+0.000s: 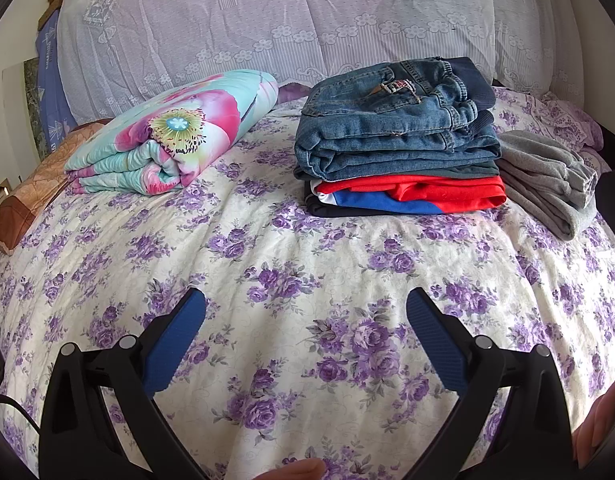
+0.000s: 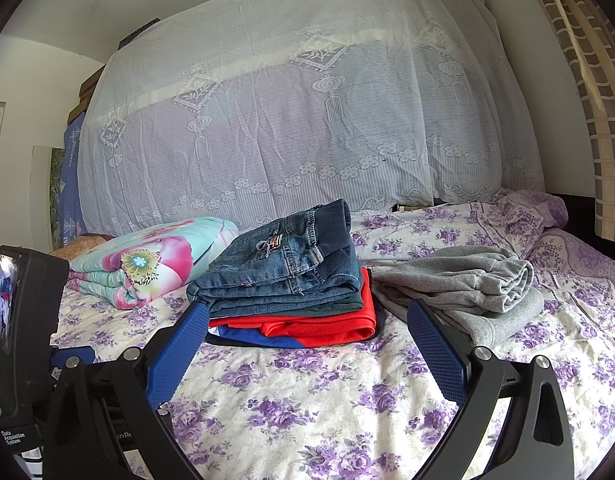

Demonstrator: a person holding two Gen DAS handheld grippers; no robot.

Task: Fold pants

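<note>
Folded blue jeans [image 1: 391, 128] top a stack of folded clothes, with a red garment [image 1: 419, 194] and a blue one beneath, on the floral bedspread [image 1: 267, 264]. Loosely bunched grey sweatpants [image 1: 547, 176] lie just right of the stack. My left gripper [image 1: 305, 304] is open and empty, hovering over bare bedspread in front of the stack. In the right wrist view the jeans [image 2: 283, 272], the red garment [image 2: 331, 324] and the grey sweatpants [image 2: 467, 284] sit close ahead. My right gripper [image 2: 307, 316] is open and empty, just short of the stack's front edge.
A rolled floral quilt [image 1: 175, 136] lies left of the stack, with a brown pillow [image 1: 31, 196] beyond it. A lace-covered headboard [image 2: 291, 112] backs the bed. The left gripper's body with its screen [image 2: 11, 320] is at the left of the right wrist view.
</note>
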